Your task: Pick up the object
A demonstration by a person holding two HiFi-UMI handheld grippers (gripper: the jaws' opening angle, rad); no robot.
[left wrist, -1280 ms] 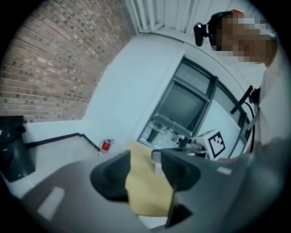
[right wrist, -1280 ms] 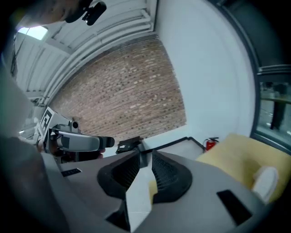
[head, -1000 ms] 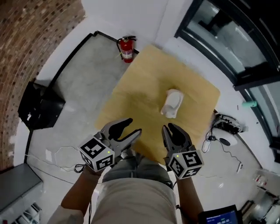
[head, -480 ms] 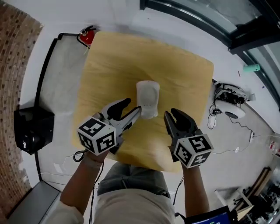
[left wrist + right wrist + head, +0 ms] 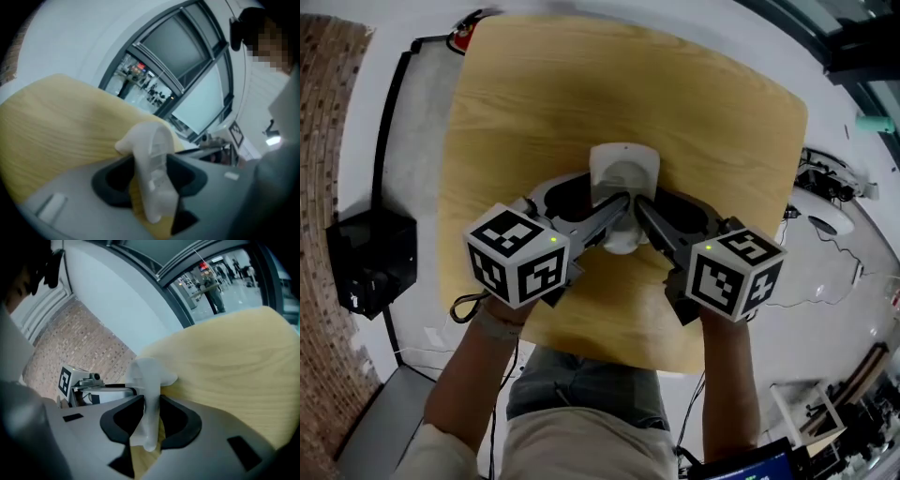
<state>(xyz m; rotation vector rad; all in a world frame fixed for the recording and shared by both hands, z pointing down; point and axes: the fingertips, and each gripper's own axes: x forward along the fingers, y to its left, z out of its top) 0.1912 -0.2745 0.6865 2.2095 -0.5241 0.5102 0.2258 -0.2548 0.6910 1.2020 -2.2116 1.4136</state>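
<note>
At the middle of the table [image 5: 534,112], seen from the head, lies the white object [image 5: 623,178], a moulded plastic piece with its wider end toward 12 o'clock and its narrow end toward 6. Both tongs meet on that narrow end. The left gripper [image 5: 605,214] comes in from 8 o'clock and the right gripper [image 5: 649,217] from 4 o'clock, their tips nearly touching each other.

The left gripper view shows the object [image 5: 152,168] standing between the dark pads, which press on both its sides, with the table [image 5: 56,122] behind it. The right gripper view shows the same: the object [image 5: 147,394] is pinched between closed pads, and the other tool's marker cube [image 5: 65,379] sits at 9 o'clock. Whether the piece rests on the wood or is raised off it, I cannot tell.

Off the table on the floor are a fire extinguisher [image 5: 467,28] at 11 o'clock, a black box [image 5: 370,262] at 9 o'clock, and cables [image 5: 825,187] at 3 o'clock. Nothing else lies on the wood around the tongs.
</note>
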